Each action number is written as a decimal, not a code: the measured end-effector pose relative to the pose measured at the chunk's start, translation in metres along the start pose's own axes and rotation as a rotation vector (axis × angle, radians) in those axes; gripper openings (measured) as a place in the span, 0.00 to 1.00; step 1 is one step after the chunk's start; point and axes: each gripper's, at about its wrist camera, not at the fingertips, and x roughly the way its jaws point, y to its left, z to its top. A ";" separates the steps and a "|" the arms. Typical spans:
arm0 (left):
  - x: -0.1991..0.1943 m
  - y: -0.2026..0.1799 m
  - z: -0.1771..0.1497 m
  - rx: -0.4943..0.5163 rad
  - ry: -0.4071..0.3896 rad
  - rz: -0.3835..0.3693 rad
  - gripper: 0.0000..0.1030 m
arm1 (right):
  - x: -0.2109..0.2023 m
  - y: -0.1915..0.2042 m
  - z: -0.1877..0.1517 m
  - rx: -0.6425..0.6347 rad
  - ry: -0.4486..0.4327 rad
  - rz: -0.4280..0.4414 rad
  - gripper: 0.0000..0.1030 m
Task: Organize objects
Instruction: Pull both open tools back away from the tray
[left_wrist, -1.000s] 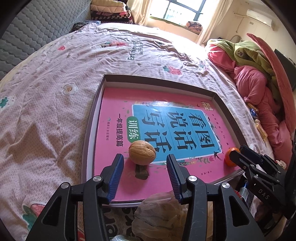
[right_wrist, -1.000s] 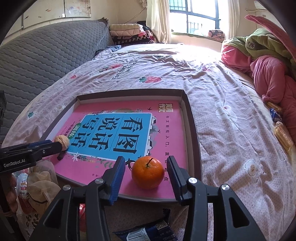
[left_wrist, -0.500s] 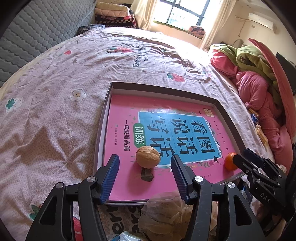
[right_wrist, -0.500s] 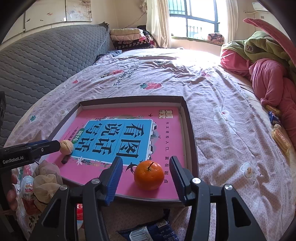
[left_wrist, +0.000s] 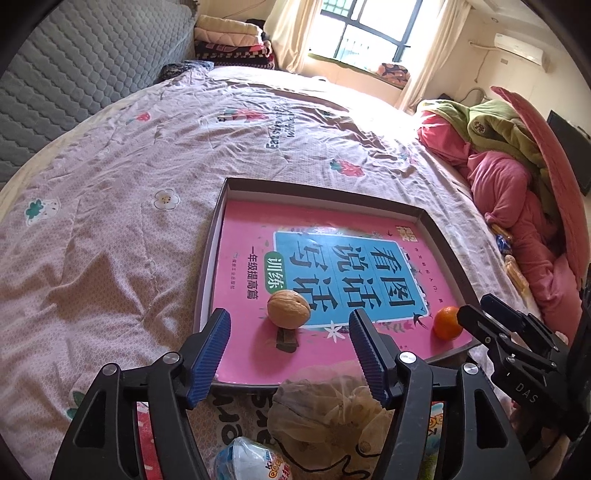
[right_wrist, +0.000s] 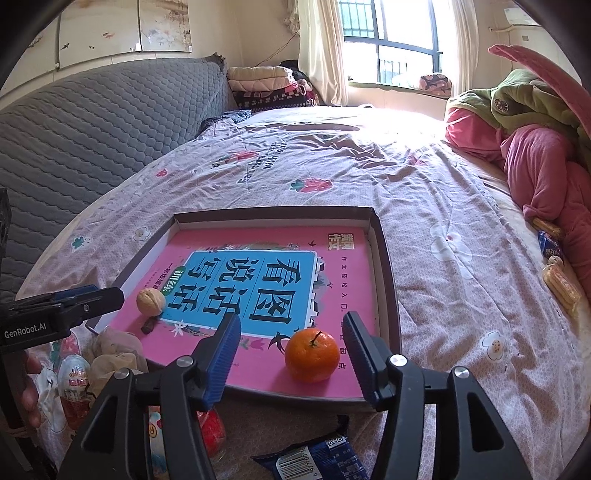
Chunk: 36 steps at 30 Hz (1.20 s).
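A shallow dark box tray (left_wrist: 436, 225) (right_wrist: 386, 258) lies on the bed with a pink and blue book (left_wrist: 332, 258) (right_wrist: 258, 280) inside. A walnut (left_wrist: 288, 308) (right_wrist: 150, 301) rests on the book near its front left, beside a small dark piece (left_wrist: 286, 339). An orange mandarin (right_wrist: 312, 355) (left_wrist: 447, 323) rests on the book at the front right. My left gripper (left_wrist: 290, 354) is open and empty, just in front of the walnut. My right gripper (right_wrist: 291, 356) is open, its fingers either side of the mandarin without touching it.
Snack packets and a mesh bag of nuts (left_wrist: 332, 413) lie at the bed's near edge, with a blue wrapper (right_wrist: 317, 458). Pink and green bedding (right_wrist: 535, 140) is piled at the right. A grey headboard (right_wrist: 92, 122) runs along the left.
Both grippers have drawn back and risen away from the tray. The walnut and the mandarin stay where they were on the book.
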 end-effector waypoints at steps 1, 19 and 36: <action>-0.002 0.000 0.000 -0.001 -0.007 0.005 0.66 | -0.002 0.000 0.000 -0.002 -0.004 0.000 0.56; -0.035 -0.009 -0.012 -0.030 -0.045 0.010 0.72 | -0.040 0.003 0.002 -0.017 -0.071 0.035 0.63; -0.078 -0.005 -0.030 -0.088 -0.093 0.029 0.73 | -0.080 0.019 -0.001 -0.055 -0.134 0.105 0.66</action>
